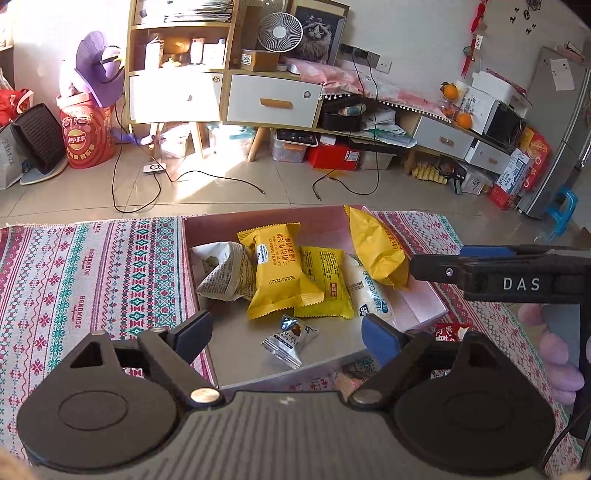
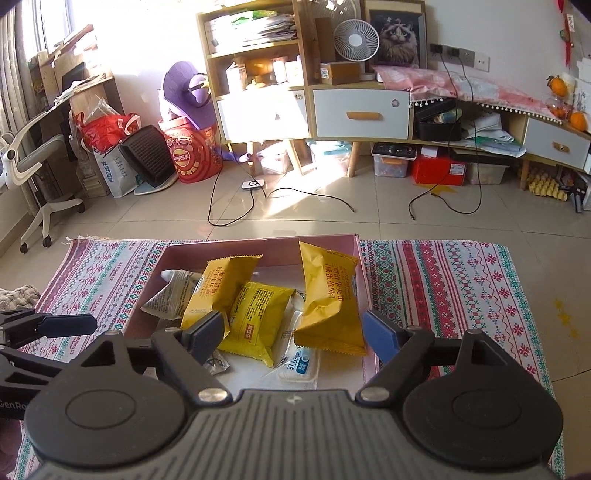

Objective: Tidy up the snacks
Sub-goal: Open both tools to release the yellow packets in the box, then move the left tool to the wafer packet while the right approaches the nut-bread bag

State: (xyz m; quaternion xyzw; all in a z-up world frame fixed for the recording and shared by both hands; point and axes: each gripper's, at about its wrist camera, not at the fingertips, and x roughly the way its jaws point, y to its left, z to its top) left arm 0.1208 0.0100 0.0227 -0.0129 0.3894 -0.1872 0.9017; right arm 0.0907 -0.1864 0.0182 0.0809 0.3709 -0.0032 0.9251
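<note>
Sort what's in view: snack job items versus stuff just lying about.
Job: shallow pink cardboard box; three yellow foil snack packets; white crinkled wrapper pack; small silver chocolate packet; white plastic tube pack.
Lying about: white desk fan; framed cat picture; black floor cables.

A red packet shows only a corner behind the box wall. The white pouch lies half under yellow packs. The foil sweet hides behind a tong finger.

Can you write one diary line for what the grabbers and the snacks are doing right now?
left gripper: open, empty | right gripper: open, empty | snack packets: in pink box | box: on patterned cloth
</note>
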